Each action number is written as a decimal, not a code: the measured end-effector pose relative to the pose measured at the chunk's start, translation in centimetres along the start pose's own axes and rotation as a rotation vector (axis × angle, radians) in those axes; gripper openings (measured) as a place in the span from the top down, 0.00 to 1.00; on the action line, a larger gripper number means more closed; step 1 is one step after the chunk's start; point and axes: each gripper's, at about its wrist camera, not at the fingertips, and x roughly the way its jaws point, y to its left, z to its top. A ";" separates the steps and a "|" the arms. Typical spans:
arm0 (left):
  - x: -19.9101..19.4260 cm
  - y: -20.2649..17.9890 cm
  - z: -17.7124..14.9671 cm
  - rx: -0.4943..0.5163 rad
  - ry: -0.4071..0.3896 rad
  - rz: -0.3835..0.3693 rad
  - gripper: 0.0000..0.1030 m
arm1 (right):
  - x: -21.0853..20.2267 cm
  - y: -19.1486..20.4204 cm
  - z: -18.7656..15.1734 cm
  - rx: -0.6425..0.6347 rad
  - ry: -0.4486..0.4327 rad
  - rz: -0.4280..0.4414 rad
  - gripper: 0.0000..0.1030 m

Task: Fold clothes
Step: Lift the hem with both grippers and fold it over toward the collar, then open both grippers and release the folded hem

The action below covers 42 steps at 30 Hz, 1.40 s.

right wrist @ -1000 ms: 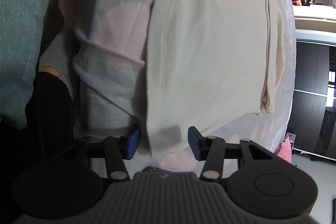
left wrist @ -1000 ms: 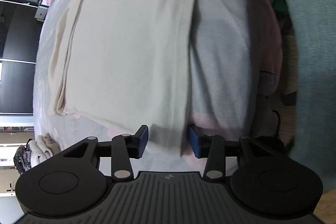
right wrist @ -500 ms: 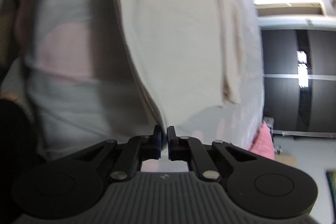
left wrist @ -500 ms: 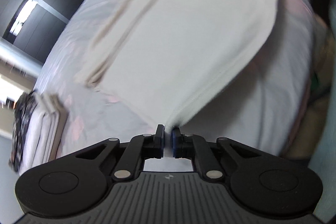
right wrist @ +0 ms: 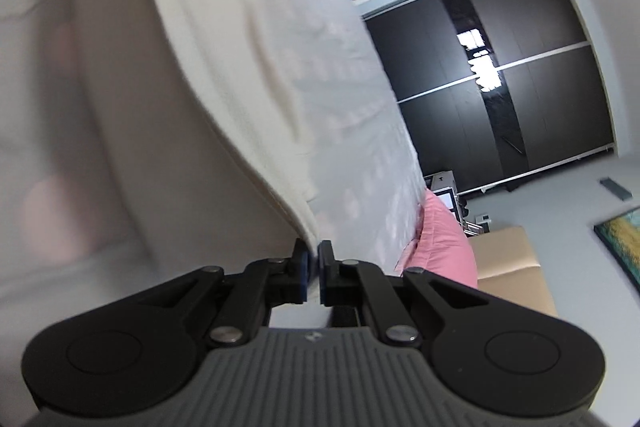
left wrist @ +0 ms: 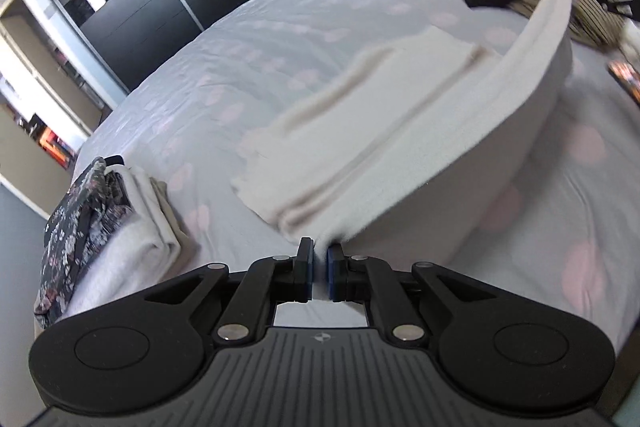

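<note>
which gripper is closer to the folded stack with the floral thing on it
Left. The left gripper pinches the cream garment just right of the stack; the right gripper grips the far corner, near the pink pillow.

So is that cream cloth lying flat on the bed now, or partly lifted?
Partly lifted. The left tool and right tool each pinch an edge of the cream cloth, which arcs above the bed.

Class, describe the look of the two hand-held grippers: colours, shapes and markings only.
Both the left hand-held gripper and the right hand-held gripper look alike: matte black linkage arms with silver pivot pins, blue finger pads, round black discs either side, and a ribbed grey body bearing a small emblem.
</note>
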 end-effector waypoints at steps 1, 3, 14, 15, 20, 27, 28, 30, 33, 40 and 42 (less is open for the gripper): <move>0.5 0.9 0.9 -0.018 -0.001 0.003 0.95 | 0.8 -0.9 0.5 0.012 -0.001 -0.004 0.95; 1.9 2.6 2.5 -0.046 0.000 -0.002 0.95 | 2.7 -2.4 1.3 0.034 0.003 -0.005 0.95; 13.3 8.6 9.3 -0.046 0.075 0.065 0.95 | 15.3 -6.2 6.0 0.091 0.058 0.041 0.95; 14.4 9.0 9.6 -0.047 0.081 0.072 0.95 | 16.7 -6.2 6.3 0.095 0.068 0.051 0.95; 19.7 10.4 10.6 -0.071 0.110 0.071 0.95 | 23.6 -6.2 7.5 0.117 0.118 0.097 0.95; 24.4 11.2 10.0 -0.160 0.137 0.056 0.85 | 29.7 -5.0 7.9 0.182 0.186 0.145 0.93; 24.6 11.4 9.9 -0.175 0.134 0.069 0.84 | 30.2 -5.1 7.9 0.202 0.192 0.148 0.92; 24.6 11.9 9.8 -0.196 0.125 0.095 0.84 | 30.4 -5.0 7.9 0.238 0.197 0.154 0.89; 24.2 12.5 9.7 -0.216 0.113 0.125 0.84 | 30.9 -5.2 7.7 0.277 0.221 0.126 0.78; 21.9 12.1 8.6 -0.210 0.120 0.100 0.75 | 29.1 -6.0 5.3 0.461 0.260 0.196 0.73; 20.9 11.7 7.4 -0.237 0.117 0.063 0.68 | 28.3 -6.2 4.5 0.521 0.269 0.228 0.71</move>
